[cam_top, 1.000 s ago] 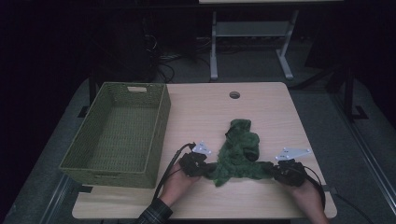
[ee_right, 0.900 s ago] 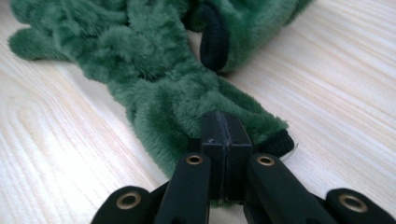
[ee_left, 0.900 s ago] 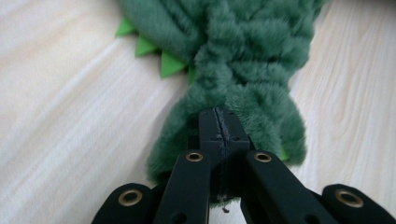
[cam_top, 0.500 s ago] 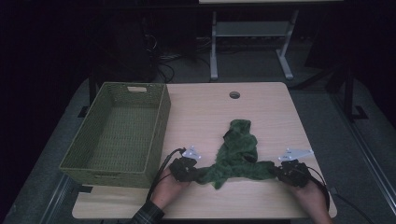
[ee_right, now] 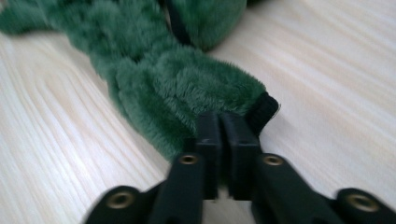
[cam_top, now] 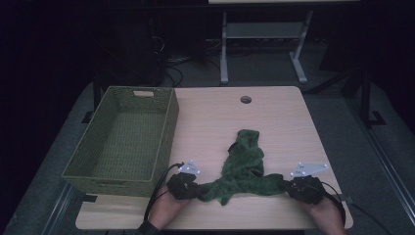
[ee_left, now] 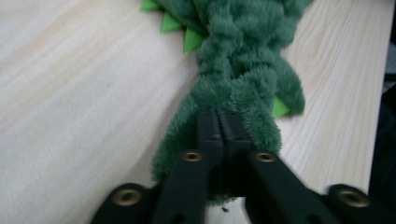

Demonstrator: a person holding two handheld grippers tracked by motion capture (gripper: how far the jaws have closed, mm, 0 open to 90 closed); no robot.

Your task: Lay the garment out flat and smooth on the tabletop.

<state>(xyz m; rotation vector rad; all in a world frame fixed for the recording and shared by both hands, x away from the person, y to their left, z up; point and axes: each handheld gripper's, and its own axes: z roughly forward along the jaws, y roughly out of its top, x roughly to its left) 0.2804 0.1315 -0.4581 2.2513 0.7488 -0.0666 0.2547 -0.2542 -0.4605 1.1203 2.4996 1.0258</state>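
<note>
A fluffy green plush cloth [cam_top: 243, 164] with bright green felt spikes lies on the wooden table [cam_top: 210, 117], stretched along its front edge. My left gripper [cam_top: 198, 188] pinches the cloth's left end; in the left gripper view the gripper [ee_left: 218, 119] has its pads nearly together on the plush cloth [ee_left: 243, 60]. My right gripper [cam_top: 286, 183] holds the right end; in the right gripper view the gripper [ee_right: 219, 121] nips the plush cloth [ee_right: 177, 79] beside a black trim [ee_right: 264, 109]. Both pairs of jaws have just been opening slightly, with plush still between them.
A green woven basket [cam_top: 170, 122] stands empty on the table's left side, close to my left hand. A round cable hole [cam_top: 245, 99] sits near the far edge. Beyond the table are a dark floor and a white desk frame [cam_top: 262, 44].
My left gripper has drawn the cloth's end leftward, toward the basket. The cloth went from a bunched heap to a band stretched between both grippers. The right gripper stayed put.
</note>
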